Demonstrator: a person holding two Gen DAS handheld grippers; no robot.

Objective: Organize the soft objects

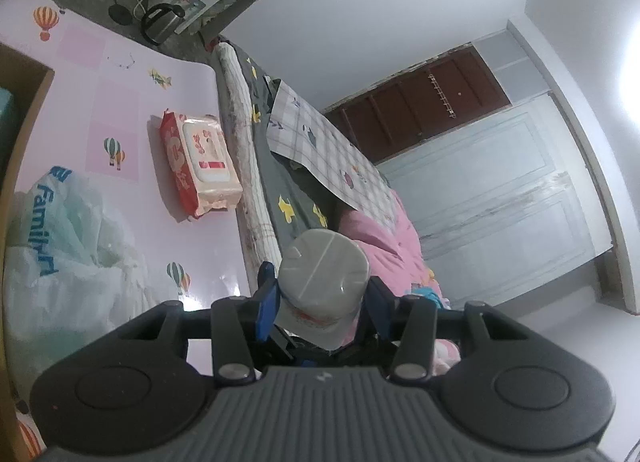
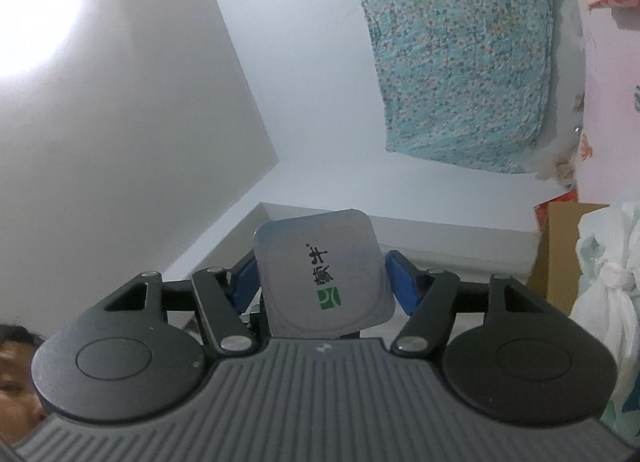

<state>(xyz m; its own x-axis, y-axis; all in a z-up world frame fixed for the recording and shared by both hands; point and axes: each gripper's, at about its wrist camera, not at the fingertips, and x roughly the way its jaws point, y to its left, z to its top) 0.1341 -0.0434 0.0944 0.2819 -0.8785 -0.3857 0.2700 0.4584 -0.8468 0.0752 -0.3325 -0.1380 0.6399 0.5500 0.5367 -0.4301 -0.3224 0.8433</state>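
A: Where are the cups?

B: Each is held aloft. The left gripper (image 1: 322,298) pinches a small white cup (image 1: 323,276) base-outward, over the edge between the pink desk (image 1: 120,101) and the bed (image 1: 304,197). The right gripper (image 2: 320,282) has a foil-lidded cup (image 2: 322,274) between its blue pads; whether they press it I can't tell.

A: Which step?

B: Carrying, I'd say. Next comes setting them down, perhaps by the wipes pack (image 1: 198,161) or cardboard box (image 1: 24,73).

A: Anything unclear?

B: The box is cut off, the plastic bag's (image 1: 68,246) contents blurred, both cups' sides hidden.
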